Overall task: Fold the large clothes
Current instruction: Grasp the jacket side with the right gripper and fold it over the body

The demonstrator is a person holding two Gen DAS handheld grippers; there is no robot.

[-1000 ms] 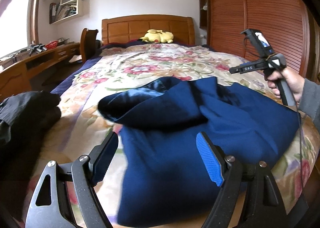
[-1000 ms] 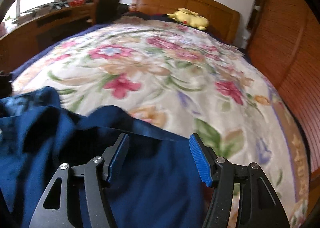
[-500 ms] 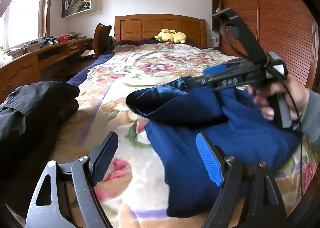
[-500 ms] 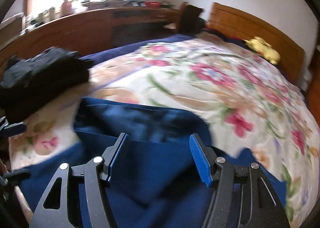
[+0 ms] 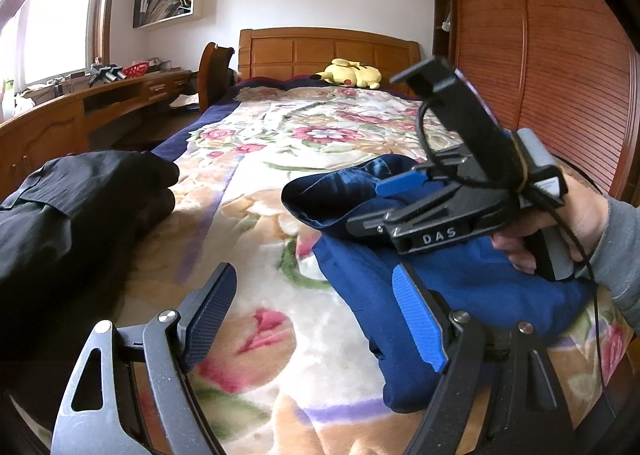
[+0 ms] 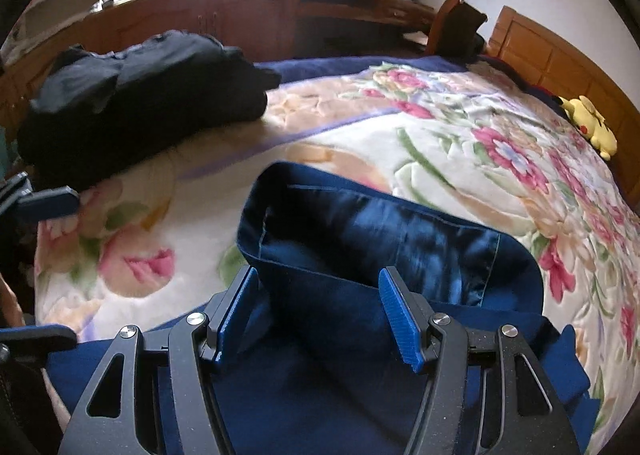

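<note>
A folded dark blue garment lies on the floral blanket near the foot of the bed; it fills the lower right wrist view, shiny lining showing at its open end. My left gripper is open and empty, low over the blanket just left of the garment. My right gripper is open, its fingers either side of the garment's upper fold, resting on it. It also shows in the left wrist view, held on top of the garment.
A black garment pile lies at the bed's left edge, also in the right wrist view. A yellow plush toy sits by the headboard. A wooden desk runs along the left, a wardrobe on the right.
My right gripper swung from the bed's right side over onto the blue garment and turned left. My left gripper drew back and left, off the garment.
</note>
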